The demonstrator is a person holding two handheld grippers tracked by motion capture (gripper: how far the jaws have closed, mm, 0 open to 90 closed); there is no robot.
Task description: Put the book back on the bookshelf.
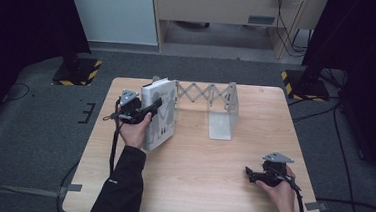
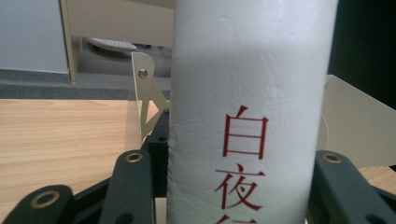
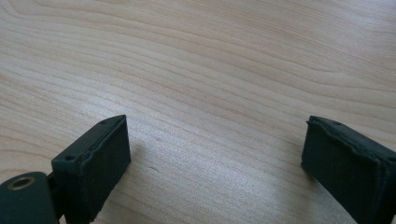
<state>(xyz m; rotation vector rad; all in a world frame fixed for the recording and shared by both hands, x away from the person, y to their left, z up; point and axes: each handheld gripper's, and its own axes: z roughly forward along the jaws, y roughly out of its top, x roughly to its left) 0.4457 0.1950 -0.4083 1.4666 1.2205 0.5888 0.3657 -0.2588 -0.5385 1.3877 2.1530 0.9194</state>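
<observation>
A: Left gripper first: the jaws are clamped on the spine of the white book, red characters running down it, right between the black arms.

B: And the book sits far left on the desk, leaning, its far end against the left plate of the expanding metal book rack.

A: Looks to me like it's being stood up into that rack. Not upright yet, I'd say.

B: Agreed, the slot to its right is empty, so the seating and the release are left.

A: Right gripper?

B: Jaws spread wide, nothing between them but bare wood, parked near right on the desk, well apart from the book.
</observation>
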